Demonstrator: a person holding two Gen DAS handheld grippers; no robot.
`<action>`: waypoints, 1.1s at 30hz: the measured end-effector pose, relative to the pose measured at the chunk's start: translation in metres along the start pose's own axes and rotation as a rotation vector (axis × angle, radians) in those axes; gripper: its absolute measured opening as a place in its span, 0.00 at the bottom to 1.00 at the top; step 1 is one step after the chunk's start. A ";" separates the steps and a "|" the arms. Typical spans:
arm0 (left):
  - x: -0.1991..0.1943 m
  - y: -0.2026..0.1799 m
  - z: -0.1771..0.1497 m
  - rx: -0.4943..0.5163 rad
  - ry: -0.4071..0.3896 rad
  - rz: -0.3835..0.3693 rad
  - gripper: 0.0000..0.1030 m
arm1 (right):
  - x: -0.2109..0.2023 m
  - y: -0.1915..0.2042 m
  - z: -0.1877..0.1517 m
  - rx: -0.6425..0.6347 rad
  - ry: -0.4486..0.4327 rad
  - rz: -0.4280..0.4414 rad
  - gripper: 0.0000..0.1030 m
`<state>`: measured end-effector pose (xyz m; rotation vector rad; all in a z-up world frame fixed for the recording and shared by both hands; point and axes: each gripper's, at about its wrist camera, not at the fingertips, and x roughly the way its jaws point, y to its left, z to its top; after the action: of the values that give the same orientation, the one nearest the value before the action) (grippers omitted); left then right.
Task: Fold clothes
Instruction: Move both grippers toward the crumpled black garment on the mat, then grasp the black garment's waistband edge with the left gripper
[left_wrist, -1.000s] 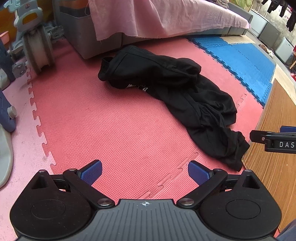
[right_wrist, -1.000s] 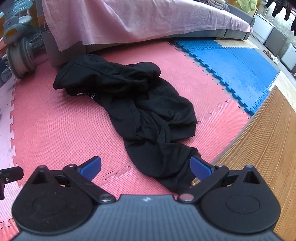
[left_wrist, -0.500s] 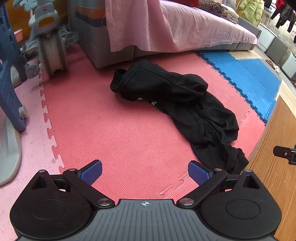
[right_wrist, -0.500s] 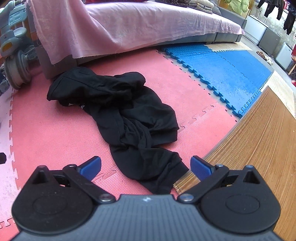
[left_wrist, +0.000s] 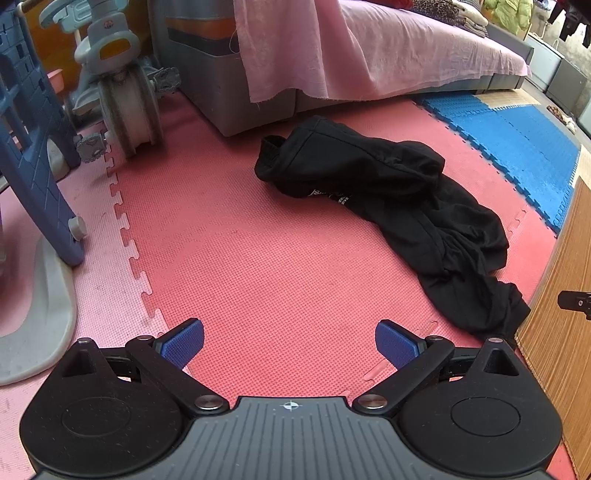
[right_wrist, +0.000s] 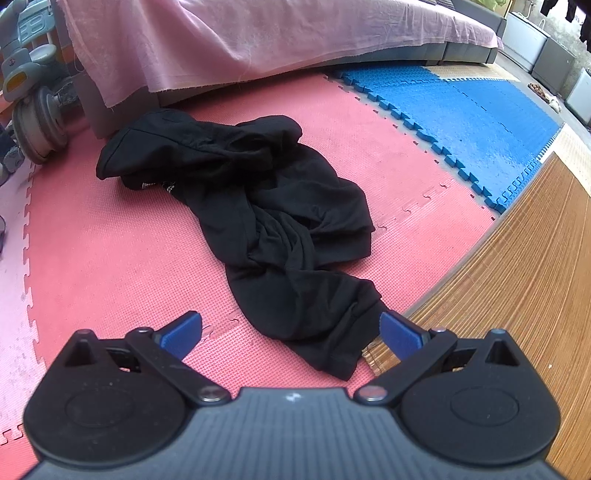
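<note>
A crumpled black garment (left_wrist: 399, 206) lies in a long heap on the red foam mat (left_wrist: 258, 266), with small white print near its upper left. My left gripper (left_wrist: 289, 341) is open above bare mat, well short and to the left of the cloth. In the right wrist view the same garment (right_wrist: 266, 221) stretches toward me, and its near end lies between the blue pads of my open right gripper (right_wrist: 290, 332), which holds nothing. The tip of the right gripper (left_wrist: 574, 301) shows at the far right edge of the left wrist view.
A bed draped in a pink sheet (left_wrist: 351, 51) stands behind the garment. A child's tricycle (left_wrist: 122, 88) and a blue plastic frame (left_wrist: 33, 155) stand at the left. Blue foam tiles (right_wrist: 461, 107) and a woven bamboo mat (right_wrist: 517, 266) lie to the right.
Both grippers have pulled back and risen, so the garment looks smaller and farther in both views. The garment itself has not moved. Both stay open.
</note>
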<state>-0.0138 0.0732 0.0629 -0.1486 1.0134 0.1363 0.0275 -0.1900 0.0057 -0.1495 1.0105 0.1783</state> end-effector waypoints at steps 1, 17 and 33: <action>0.004 -0.002 0.003 -0.007 0.003 0.004 0.97 | 0.005 0.001 0.002 -0.004 0.003 0.001 1.00; 0.100 -0.038 0.107 -0.062 0.072 0.041 0.97 | 0.089 -0.011 0.021 0.004 0.122 0.034 1.00; 0.206 -0.056 0.214 -0.046 0.126 0.071 0.97 | 0.146 -0.058 0.031 0.137 0.251 0.019 1.00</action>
<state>0.2822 0.0675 0.0019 -0.1650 1.1420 0.2172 0.1420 -0.2288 -0.1000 -0.0372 1.2709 0.1086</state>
